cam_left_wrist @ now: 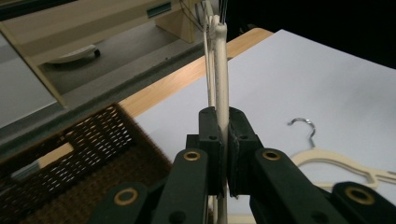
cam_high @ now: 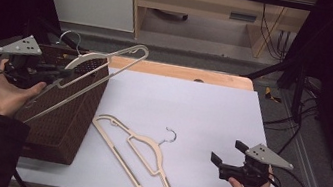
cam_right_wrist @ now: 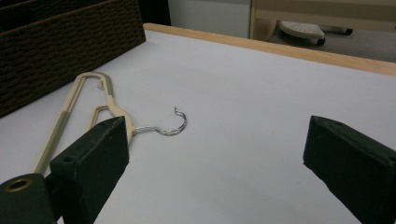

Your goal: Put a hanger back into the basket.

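1. Hanger (cam_high: pixel 104 61), cream plastic w/ metal hook, is held up in the air over the brown wicker basket (cam_high: pixel 61 122) at the table's left; far end reaches past the basket rim toward the wood table edge.
2. Left gripper (cam_high: pixel 62 76) is clamped tight on the hanger's thin bar; the left gripper view shows both pads pressed on it (cam_left_wrist: pixel 223 116), bar running straight up between them.
3. Second hanger (cam_high: pixel 142 155), same type, lies flat on the white sheet (cam_high: pixel 202 109) just right of the basket, hook pointing toward table centre.
4. Right gripper (cam_high: pixel 216 163) sits low at the sheet's right, jaws spread wide, nothing between them; well apart from both hangers.
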A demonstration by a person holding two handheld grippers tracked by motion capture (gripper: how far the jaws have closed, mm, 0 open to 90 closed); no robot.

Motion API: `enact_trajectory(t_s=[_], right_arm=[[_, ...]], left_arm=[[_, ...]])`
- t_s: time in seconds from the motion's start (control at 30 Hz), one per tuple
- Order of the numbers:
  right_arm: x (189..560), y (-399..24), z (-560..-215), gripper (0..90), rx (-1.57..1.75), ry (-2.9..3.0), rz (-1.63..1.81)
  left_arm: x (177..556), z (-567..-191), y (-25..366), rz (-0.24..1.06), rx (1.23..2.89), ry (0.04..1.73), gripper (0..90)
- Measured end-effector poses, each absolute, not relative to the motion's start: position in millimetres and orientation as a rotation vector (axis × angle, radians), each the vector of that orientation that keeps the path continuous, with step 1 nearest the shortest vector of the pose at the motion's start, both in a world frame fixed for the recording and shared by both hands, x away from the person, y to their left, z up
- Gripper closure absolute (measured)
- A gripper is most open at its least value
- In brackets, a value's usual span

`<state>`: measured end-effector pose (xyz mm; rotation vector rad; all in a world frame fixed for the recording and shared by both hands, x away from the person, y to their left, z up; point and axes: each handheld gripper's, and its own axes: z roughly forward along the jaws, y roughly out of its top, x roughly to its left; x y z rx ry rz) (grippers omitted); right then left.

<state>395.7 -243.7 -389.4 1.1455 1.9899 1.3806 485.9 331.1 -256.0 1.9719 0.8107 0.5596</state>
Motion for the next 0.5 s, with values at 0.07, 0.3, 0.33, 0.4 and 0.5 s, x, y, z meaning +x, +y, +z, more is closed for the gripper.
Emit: enact_trajectory(t_s=[0.07,0.3,0.33,0.4,0.5], right_arm=[[395.7,-243.3,-389.6,7.1,1.146,1.992,1.380],[396.2,-242.3,-390.1,7.1,1.147,1.992,1.379],[396.4,-242.4,-390.2,7.1,1.147,1.993,1.377],[396.5,-242.7,-390.2,7.1,1.146,1.996,1.376],[396.5,-243.1,-390.0,7.1,1.142,1.999,1.374]], left_arm=[[488.9,-261.7,341.5,0.580,1.978,0.831,86.2],[494.6,-281.6,376.2,0.594,1.933,0.920,86.2],[494.7,-283.0,379.6,0.593,1.930,0.925,86.2],[494.5,-286.2,388.2,0.602,1.930,0.940,86.2],[494.1,-289.1,397.9,0.616,1.943,0.949,86.2]])
